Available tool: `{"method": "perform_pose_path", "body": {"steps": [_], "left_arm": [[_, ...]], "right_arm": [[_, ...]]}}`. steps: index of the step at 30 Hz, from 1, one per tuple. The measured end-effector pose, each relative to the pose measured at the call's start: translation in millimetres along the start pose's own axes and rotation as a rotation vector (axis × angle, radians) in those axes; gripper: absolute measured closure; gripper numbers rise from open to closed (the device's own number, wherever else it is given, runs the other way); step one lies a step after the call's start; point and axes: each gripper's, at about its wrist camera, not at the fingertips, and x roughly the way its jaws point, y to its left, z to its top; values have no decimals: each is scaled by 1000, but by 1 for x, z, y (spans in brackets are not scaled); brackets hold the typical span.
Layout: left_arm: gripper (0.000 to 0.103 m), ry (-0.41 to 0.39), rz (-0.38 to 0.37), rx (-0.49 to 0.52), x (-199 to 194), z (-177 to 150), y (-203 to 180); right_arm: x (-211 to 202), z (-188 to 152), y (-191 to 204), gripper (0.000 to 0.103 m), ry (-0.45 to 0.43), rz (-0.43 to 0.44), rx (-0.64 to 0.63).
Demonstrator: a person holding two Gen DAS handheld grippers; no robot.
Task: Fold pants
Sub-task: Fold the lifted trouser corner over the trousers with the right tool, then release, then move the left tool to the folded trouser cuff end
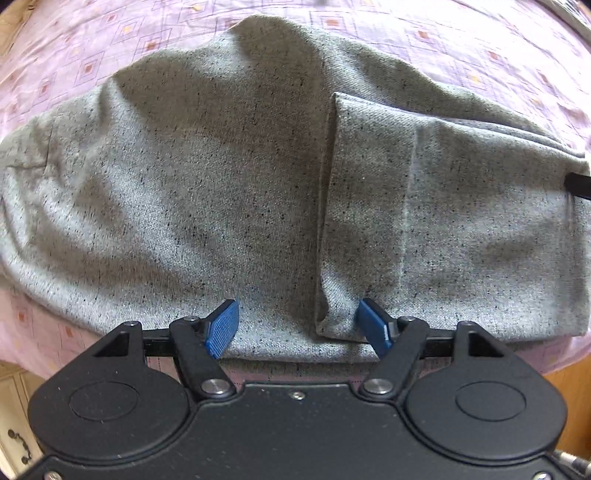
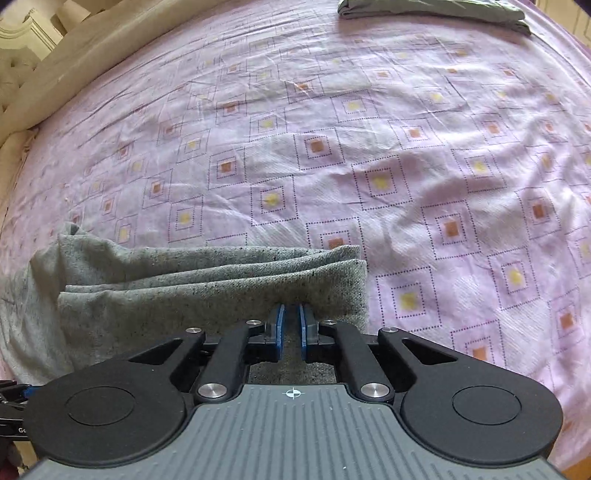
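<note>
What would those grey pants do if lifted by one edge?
The grey pants would probably sag and drape, since they lie in soft wrinkles. The stacked folds would likely slip apart. The speckled cloth looks thickish, so perhaps moderately heavy.

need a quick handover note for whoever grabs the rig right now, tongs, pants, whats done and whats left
Left tongs: open, poised over the near edge of the speckled grey fabric pants, gripping nothing.
Right tongs: shut at the folded end of the pants; whether cloth is pinched is unclear.
Pants lie partly folded in layers on the pink patterned bedsheet.
A dark grey folded garment sits at the far edge.
Left: finish folding and flatten.
</note>
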Motion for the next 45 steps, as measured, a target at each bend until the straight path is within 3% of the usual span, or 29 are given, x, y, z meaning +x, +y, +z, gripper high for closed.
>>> {"method": "perform_pose_path", "body": {"steps": [7, 14, 20, 25, 29, 32, 40, 45], "left_arm": [[29, -12, 36, 5, 1, 3, -20], [33, -95, 58, 45, -29, 2, -24], [33, -194, 65, 35, -67, 2, 20], [33, -237, 79, 13, -80, 4, 82], [33, -231, 101, -12, -74, 3, 138], [33, -219, 104, -27, -66, 4, 179], [33, -209, 111, -16, -56, 15, 245], [33, -220, 85, 1, -54, 19, 264]], "right_arm": [[2, -2, -3, 96, 5, 12, -19], [2, -3, -2, 96, -15, 16, -38], [1, -7, 5, 96, -45, -15, -41], [-5, -8, 24, 95, -69, -105, -6], [-22, -20, 58, 94, -144, -79, 28], [-28, -34, 106, 94, -200, -29, -35], [6, -45, 227, 94, -158, 101, -141], [33, -21, 257, 94, -151, 41, -65]]}}
